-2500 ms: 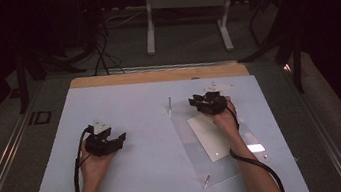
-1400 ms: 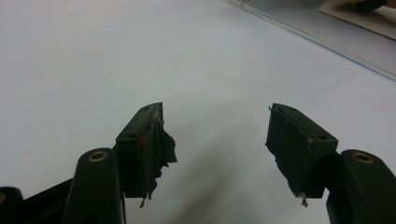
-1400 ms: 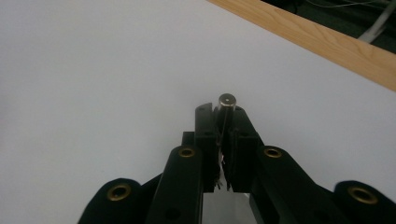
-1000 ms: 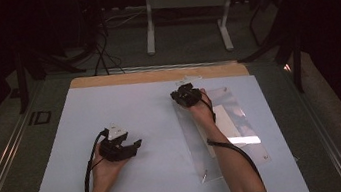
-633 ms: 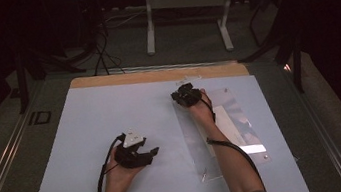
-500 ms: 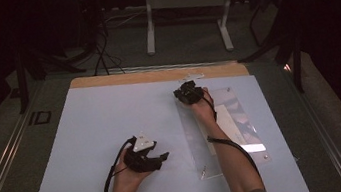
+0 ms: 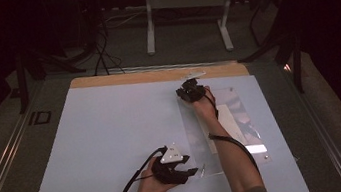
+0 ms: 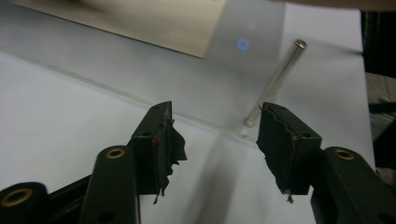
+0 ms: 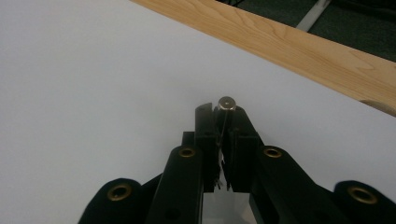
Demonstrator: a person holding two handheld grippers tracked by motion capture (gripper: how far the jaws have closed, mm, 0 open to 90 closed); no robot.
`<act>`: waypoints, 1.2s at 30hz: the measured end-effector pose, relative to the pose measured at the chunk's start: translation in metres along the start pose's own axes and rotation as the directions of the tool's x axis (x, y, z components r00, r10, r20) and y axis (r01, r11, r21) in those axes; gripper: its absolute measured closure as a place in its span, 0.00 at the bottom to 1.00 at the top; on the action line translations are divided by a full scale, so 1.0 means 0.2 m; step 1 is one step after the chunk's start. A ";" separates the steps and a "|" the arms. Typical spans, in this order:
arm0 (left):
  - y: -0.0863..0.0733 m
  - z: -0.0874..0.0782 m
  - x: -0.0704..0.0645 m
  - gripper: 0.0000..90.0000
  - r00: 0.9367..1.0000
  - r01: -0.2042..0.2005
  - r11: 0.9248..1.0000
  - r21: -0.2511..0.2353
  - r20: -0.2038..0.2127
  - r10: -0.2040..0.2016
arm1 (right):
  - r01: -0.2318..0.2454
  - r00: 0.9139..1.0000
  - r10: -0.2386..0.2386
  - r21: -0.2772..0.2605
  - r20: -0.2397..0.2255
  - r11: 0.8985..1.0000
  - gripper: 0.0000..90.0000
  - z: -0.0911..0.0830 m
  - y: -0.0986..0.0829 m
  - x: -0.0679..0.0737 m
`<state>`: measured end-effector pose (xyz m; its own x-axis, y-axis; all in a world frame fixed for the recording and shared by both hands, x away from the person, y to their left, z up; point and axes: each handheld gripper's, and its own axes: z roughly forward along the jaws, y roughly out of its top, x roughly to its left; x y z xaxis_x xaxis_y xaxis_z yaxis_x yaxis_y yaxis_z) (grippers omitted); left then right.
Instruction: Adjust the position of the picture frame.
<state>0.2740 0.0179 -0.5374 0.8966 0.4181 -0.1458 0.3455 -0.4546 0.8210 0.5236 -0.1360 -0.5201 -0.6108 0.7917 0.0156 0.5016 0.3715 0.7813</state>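
— At the left of the worktop [image 7: 113, 134], what was the left hand-held gripper [image 7: 193, 172] doing?

— Its jaws stood wide apart, holding nothing, low at the near corner of the clear acrylic panel [image 7: 199, 137]. In the left gripper view a slim metal pin [image 8: 275, 83] lay on the white sheet just past that corner.

— And to the right?

— The right hand-held gripper [image 9: 223, 112] was clamped on a second metal pin, its round end [image 9: 226, 102] showing above the fingertips, at the panel's far left corner near the wooden edge [image 9: 289, 46].

— What could have gone wrong from there?

— The panel was thin, glossy and nearly invisible against the sheet — a closing jaw could likely have missed its edge or nudged it sideways. The loose pin, smooth and round, looked ready to roll if bumped; the gripped one, held only near its tip, might have slipped.
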 end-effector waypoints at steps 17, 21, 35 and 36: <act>0.07 0.15 -0.09 0.87 0.994 -0.100 0.993 0.065 0.049 0.097 | 0.001 1.000 -0.001 -0.006 -0.002 1.000 0.95 0.00 -0.01 0.00; 0.07 0.15 -0.10 0.93 0.993 -0.118 0.991 0.065 0.039 0.115 | 0.001 1.000 -0.001 -0.006 -0.001 1.000 0.95 0.00 -0.01 0.00; 0.06 0.13 -0.12 0.95 0.991 -0.135 0.990 0.025 0.006 0.135 | 0.104 0.991 -0.104 0.004 0.080 0.995 0.93 0.00 -0.01 0.05; 0.06 0.12 -0.12 0.95 0.992 -0.130 0.991 0.017 0.003 0.130 | 0.107 0.991 -0.108 0.007 0.081 0.994 0.93 0.00 -0.01 0.05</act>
<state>0.2636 -0.0156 -0.5380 0.9347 0.3531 -0.0397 0.2308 -0.5184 0.8234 0.5169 -0.1283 -0.5209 -0.6093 0.7839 -0.1193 0.4371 0.4576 0.7743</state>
